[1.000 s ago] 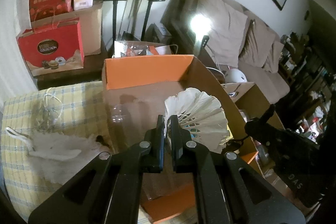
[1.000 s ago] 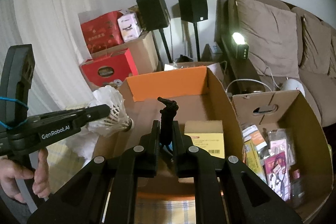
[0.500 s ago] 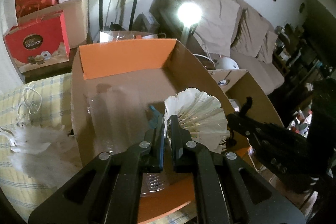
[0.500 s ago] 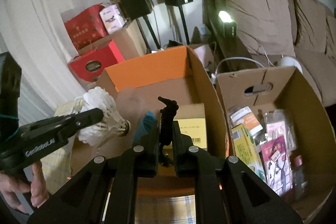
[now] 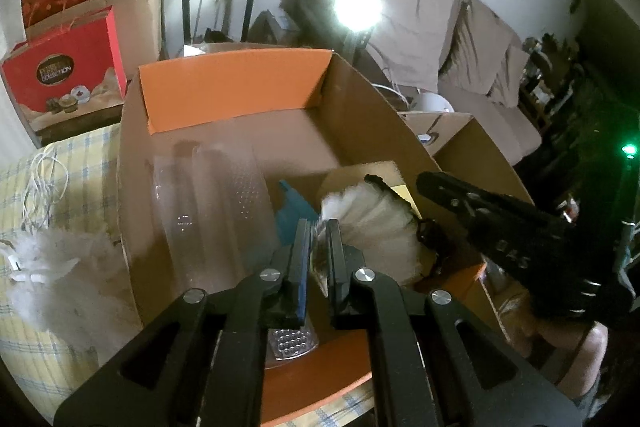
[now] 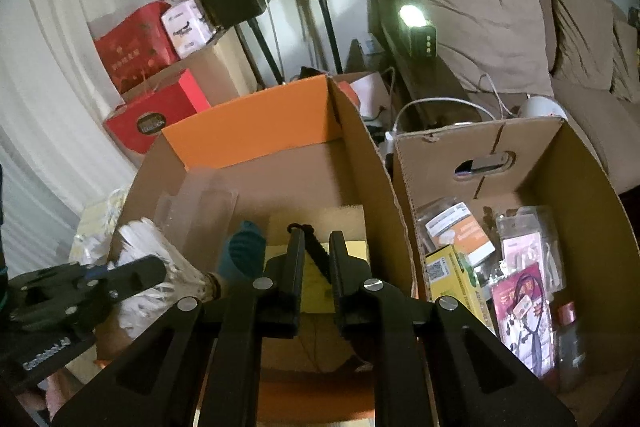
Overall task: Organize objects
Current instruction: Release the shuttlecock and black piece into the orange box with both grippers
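A bed [image 5: 60, 163] with a yellow checked cover carries the orange-flapped box [image 5: 224, 95] (its base sits on the cloth). At the box's 9 o'clock lie a coiled white cord [image 5: 40, 183] and, nearer, a white feathery heap [image 5: 68, 267], touching the box's wall.

- The room is dimly lit; strong glare is thrown by a lamp [image 5: 356, 7].
- Straight lines are bent near the dark circular edges.
- The shuttlecock [image 6: 160, 267] is smeared by motion blur.
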`<state>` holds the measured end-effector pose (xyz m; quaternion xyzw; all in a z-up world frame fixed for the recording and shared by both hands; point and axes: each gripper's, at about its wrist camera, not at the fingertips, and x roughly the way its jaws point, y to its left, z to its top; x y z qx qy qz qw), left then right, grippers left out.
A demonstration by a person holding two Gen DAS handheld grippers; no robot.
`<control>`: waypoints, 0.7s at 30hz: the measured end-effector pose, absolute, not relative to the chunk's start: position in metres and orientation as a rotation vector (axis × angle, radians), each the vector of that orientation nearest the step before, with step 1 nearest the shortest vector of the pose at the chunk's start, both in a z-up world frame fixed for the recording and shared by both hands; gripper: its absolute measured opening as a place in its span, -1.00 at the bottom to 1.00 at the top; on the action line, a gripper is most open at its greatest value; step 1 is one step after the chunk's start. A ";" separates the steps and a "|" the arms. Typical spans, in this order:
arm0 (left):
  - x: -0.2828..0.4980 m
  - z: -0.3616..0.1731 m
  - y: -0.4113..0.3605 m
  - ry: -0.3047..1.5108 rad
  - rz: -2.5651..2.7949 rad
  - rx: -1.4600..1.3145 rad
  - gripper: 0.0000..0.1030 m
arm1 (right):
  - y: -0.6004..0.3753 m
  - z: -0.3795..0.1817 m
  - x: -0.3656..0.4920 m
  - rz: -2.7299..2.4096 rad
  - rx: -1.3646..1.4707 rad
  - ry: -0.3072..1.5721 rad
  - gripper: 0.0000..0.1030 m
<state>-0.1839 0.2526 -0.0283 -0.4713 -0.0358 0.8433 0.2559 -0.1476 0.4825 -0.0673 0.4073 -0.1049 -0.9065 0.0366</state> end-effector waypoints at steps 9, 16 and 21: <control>-0.183 -0.023 0.249 -0.105 2.300 -1.267 -0.52 | 0.479 -0.048 -0.132 -2.804 1.195 -0.318 -0.56; -0.175 -0.007 0.239 -0.075 2.362 -1.210 0.07 | 0.466 -0.035 -0.121 -2.822 1.146 -0.265 -0.37; -0.171 0.005 0.224 -0.067 2.428 -1.170 0.44 | 0.456 -0.030 -0.115 -2.820 1.123 -0.248 -0.03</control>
